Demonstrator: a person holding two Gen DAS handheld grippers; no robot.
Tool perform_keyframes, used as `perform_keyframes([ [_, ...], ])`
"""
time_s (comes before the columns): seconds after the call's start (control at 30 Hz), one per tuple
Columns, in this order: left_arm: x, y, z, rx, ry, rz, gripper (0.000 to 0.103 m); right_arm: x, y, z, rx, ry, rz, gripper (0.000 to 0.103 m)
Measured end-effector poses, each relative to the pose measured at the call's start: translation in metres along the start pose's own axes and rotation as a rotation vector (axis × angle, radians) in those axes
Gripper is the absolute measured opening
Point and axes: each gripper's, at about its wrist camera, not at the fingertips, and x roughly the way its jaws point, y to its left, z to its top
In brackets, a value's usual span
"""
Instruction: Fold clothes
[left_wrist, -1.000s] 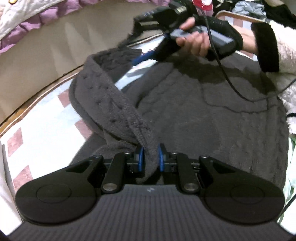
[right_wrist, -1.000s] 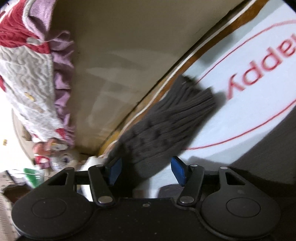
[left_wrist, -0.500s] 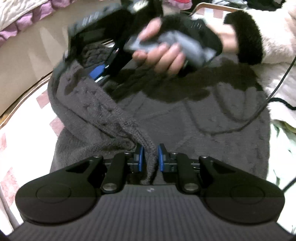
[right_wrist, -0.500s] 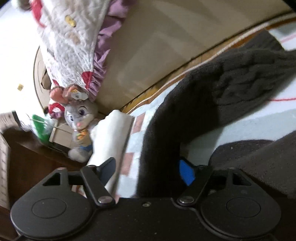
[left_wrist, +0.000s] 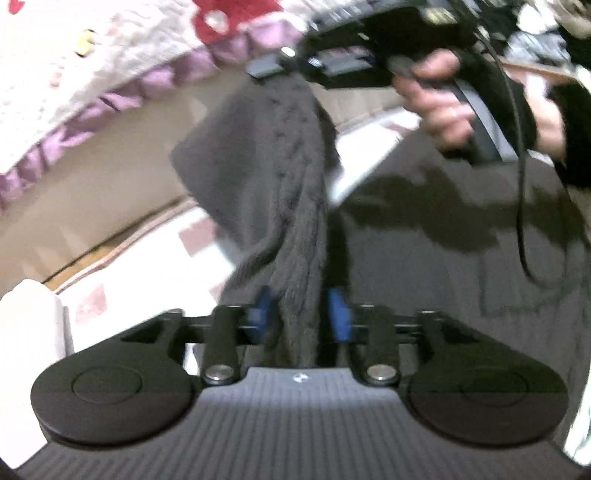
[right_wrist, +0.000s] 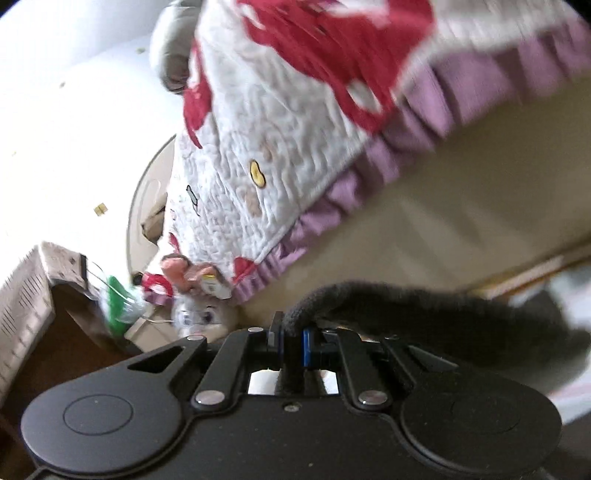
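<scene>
A dark grey cable-knit sweater (left_wrist: 443, 266) lies spread on a white mat. One sleeve (left_wrist: 280, 158) is lifted into a hanging fold. In the left wrist view a hand holds my right gripper (left_wrist: 273, 70) at the top of that fold. The right wrist view shows that gripper (right_wrist: 293, 339) shut on the sleeve's edge (right_wrist: 369, 299), which trails off to the right. My left gripper (left_wrist: 299, 317) sits at the sleeve's lower part; its jaws are opening, with knit fabric between the blue pads (left_wrist: 338, 314) and a gap on the right side.
A quilt (right_wrist: 295, 147) with red patches and a purple frill hangs over a beige bed side (left_wrist: 110, 166) behind the mat. A plush rabbit (right_wrist: 199, 314) and a brown box stand at the left. White folded cloth (left_wrist: 29, 325) lies near left. A black cable (left_wrist: 521, 184) dangles.
My right gripper closed on the sleeve, rolled, and carried it upward. My left gripper's jaws, earlier clamped on the knit, have spread apart, and its view has tilted up.
</scene>
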Motion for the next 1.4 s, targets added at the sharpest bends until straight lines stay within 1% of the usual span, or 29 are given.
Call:
perform_keyframes([
  [0.03, 0.000, -0.004, 0.003, -0.009, -0.013, 0.025, 0.056, -0.001, 0.005, 0.002, -0.031, 0.001, -0.017, 0.012],
  [0.07, 0.004, -0.008, 0.006, -0.014, -0.010, 0.056, 0.066, -0.001, 0.007, 0.003, -0.052, 0.004, -0.028, 0.012],
  [0.1, 0.009, -0.013, 0.009, -0.011, 0.011, 0.096, 0.068, 0.000, 0.010, 0.004, -0.064, 0.007, -0.028, 0.012],
  [0.13, 0.017, -0.015, 0.010, 0.009, 0.041, 0.136, 0.069, 0.001, 0.014, 0.004, -0.075, 0.009, -0.024, 0.012],
  [0.2, 0.037, -0.026, 0.012, 0.077, 0.114, 0.220, 0.069, 0.002, 0.020, 0.005, -0.101, 0.000, -0.019, 0.012],
  [0.23, 0.044, -0.026, 0.012, 0.101, 0.138, 0.260, 0.058, 0.000, 0.024, 0.005, -0.123, -0.009, -0.024, 0.012],
  [0.27, 0.045, -0.019, 0.011, 0.090, 0.149, 0.287, 0.029, -0.003, 0.027, 0.006, -0.157, -0.021, -0.042, 0.012],
  [0.3, 0.044, -0.008, 0.012, 0.040, 0.153, 0.295, 0.016, -0.007, 0.030, 0.006, -0.195, -0.033, -0.065, 0.012],
  [0.33, 0.042, 0.004, 0.014, -0.012, 0.153, 0.306, 0.012, -0.009, 0.034, 0.007, -0.243, -0.044, -0.097, 0.012],
  [0.37, 0.039, 0.019, 0.017, -0.067, 0.137, 0.327, 0.012, -0.011, 0.038, 0.007, -0.290, -0.053, -0.134, 0.012],
  [0.43, 0.026, 0.046, 0.024, -0.137, 0.093, 0.377, 0.011, -0.012, 0.043, 0.005, -0.364, -0.062, -0.211, 0.011],
  [0.53, 0.011, 0.073, 0.033, -0.204, 0.046, 0.402, 0.011, -0.006, 0.052, -0.001, -0.475, -0.057, -0.354, 0.010],
  [0.6, 0.011, 0.073, 0.042, -0.208, 0.027, 0.418, 0.011, -0.003, 0.059, -0.008, -0.560, -0.053, -0.452, 0.010],
  [0.67, 0.008, 0.072, 0.044, -0.204, 0.020, 0.433, 0.011, -0.003, 0.062, -0.010, -0.572, -0.041, -0.503, 0.010],
  [0.7, 0.007, 0.073, 0.043, -0.216, 0.021, 0.437, 0.011, -0.003, 0.062, -0.009, -0.552, -0.026, -0.515, 0.014],
  [0.73, 0.007, 0.074, 0.042, -0.230, 0.023, 0.439, 0.011, -0.003, 0.058, -0.006, -0.523, -0.004, -0.516, 0.016],
  [0.8, 0.016, 0.084, 0.036, -0.287, 0.040, 0.448, 0.012, -0.004, 0.045, 0.000, -0.446, 0.048, -0.500, 0.025],
  [0.87, 0.030, 0.096, 0.028, -0.341, 0.069, 0.466, 0.011, -0.003, 0.020, 0.007, -0.317, 0.122, -0.461, 0.032],
  [0.9, 0.036, 0.105, 0.021, -0.368, 0.090, 0.480, 0.011, -0.004, 0.007, 0.011, -0.266, 0.137, -0.451, 0.037],
  [0.97, 0.047, 0.123, 0.006, -0.455, 0.130, 0.505, 0.011, -0.009, -0.019, 0.017, -0.180, 0.140, -0.442, 0.044],
  [1.0, 0.051, 0.132, -0.002, -0.530, 0.143, 0.511, 0.011, -0.010, -0.024, 0.020, -0.212, 0.148, -0.451, 0.045],
  [1.03, 0.053, 0.139, -0.011, -0.612, 0.146, 0.502, 0.011, -0.011, -0.025, 0.022, -0.285, 0.161, -0.469, 0.045],
  [1.1, 0.056, 0.145, -0.023, -0.713, 0.140, 0.484, 0.011, -0.009, -0.019, 0.020, -0.468, 0.219, -0.502, 0.055],
  [1.13, 0.059, 0.145, -0.026, -0.728, 0.146, 0.486, 0.011, -0.008, -0.017, 0.017, -0.538, 0.255, -0.492, 0.057],
  [1.2, 0.062, 0.142, -0.030, -0.730, 0.153, 0.503, 0.012, -0.007, -0.021, 0.009, -0.567, 0.363, -0.421, 0.068],
  [1.27, 0.063, 0.139, -0.031, -0.732, 0.154, 0.508, 0.012, -0.005, -0.026, -0.001, -0.580, 0.476, -0.360, 0.069],
  [1.33, 0.062, 0.138, -0.030, -0.727, 0.151, 0.508, 0.012, -0.001, -0.028, -0.013, -0.601, 0.584, -0.334, 0.069],
  [1.4, 0.060, 0.137, -0.029, -0.716, 0.145, 0.511, 0.012, 0.005, -0.030, -0.027, -0.657, 0.651, -0.350, 0.072],
])
